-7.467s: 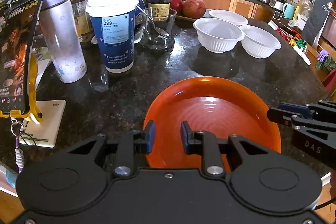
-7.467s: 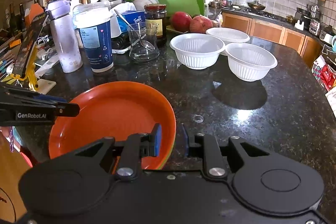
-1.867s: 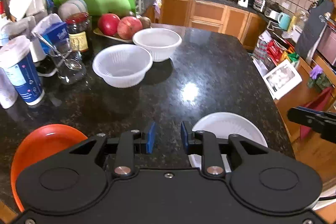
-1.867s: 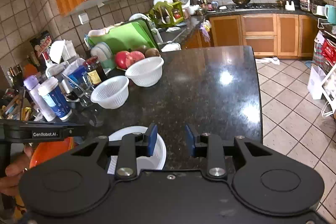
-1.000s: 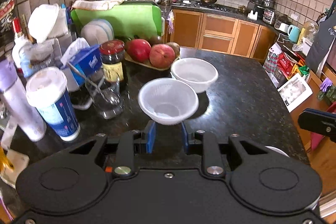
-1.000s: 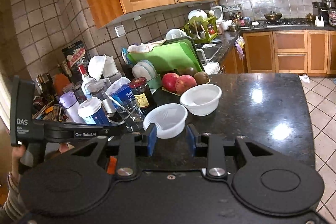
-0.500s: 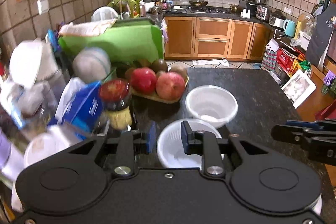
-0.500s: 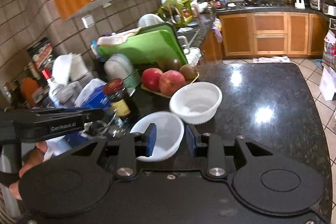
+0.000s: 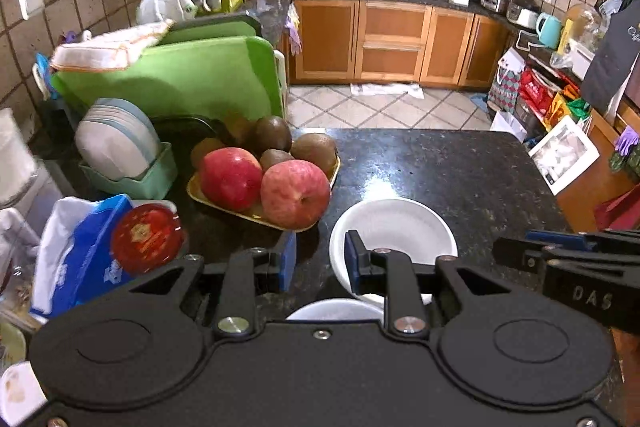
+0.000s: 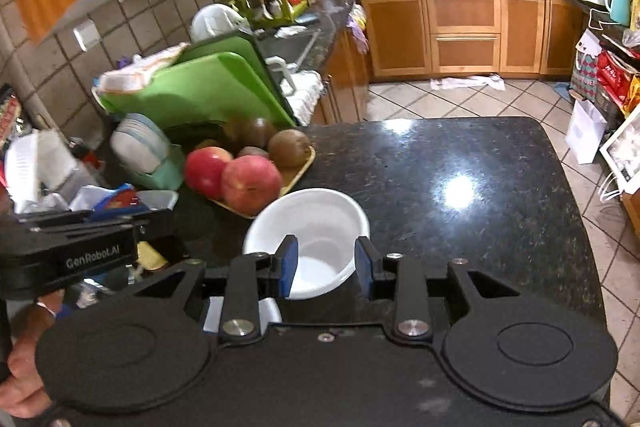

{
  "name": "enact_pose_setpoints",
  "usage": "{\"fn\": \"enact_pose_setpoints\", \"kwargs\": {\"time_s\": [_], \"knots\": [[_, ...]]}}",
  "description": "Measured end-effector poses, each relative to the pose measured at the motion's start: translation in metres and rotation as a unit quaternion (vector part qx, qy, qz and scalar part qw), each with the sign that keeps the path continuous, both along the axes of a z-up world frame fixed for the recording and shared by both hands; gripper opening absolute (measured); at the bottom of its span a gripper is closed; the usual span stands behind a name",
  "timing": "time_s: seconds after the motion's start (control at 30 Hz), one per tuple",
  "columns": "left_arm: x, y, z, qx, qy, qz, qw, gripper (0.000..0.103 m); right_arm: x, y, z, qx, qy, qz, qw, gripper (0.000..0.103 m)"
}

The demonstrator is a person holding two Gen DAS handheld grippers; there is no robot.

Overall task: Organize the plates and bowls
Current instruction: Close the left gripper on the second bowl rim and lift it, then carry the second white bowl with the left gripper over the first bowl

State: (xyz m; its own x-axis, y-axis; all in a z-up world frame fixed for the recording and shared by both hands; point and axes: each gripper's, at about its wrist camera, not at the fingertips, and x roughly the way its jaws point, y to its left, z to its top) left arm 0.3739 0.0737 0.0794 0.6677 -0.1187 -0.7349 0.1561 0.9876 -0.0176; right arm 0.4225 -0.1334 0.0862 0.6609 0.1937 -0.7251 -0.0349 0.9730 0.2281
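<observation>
The white bowl (image 10: 308, 239) sits on the dark counter (image 10: 460, 179) just right of the fruit tray (image 10: 296, 171); it looks like thin, light plastic, stiff enough at the rim but smooth, so a pinch across the near rim seems the best hold. The right gripper (image 10: 326, 263) hovers over that near rim, jaws apart and empty, while the left gripper (image 9: 320, 259), also released, straddles the bowl's left edge. A second white rim (image 9: 336, 309), perhaps another bowl, peeks out nearer
</observation>
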Motion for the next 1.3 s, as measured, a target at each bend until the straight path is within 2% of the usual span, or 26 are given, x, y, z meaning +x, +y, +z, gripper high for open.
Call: {"fn": "enact_pose_setpoints", "kwargs": {"time_s": [0.17, 0.5, 0.97, 1.3], "knots": [[0.028, -0.008, -0.020, -0.010, 0.037, -0.002, 0.9993, 0.034, 0.029, -0.003, -0.022, -0.010, 0.023, 0.003, 1.000, 0.033], [0.058, -0.019, -0.054, 0.005, 0.074, -0.002, 0.9972, 0.034, 0.067, -0.012, -0.061, -0.011, 0.054, 0.000, 0.998, 0.033], [0.075, -0.030, -0.074, 0.004, 0.110, -0.012, 0.9938, 0.034, 0.076, -0.006, -0.086, -0.007, 0.077, 0.014, 0.997, 0.033], [0.072, -0.037, -0.078, 0.013, 0.108, -0.019, 0.9939, 0.034, 0.073, 0.011, -0.092, -0.034, 0.071, 0.025, 0.997, 0.029]]}}
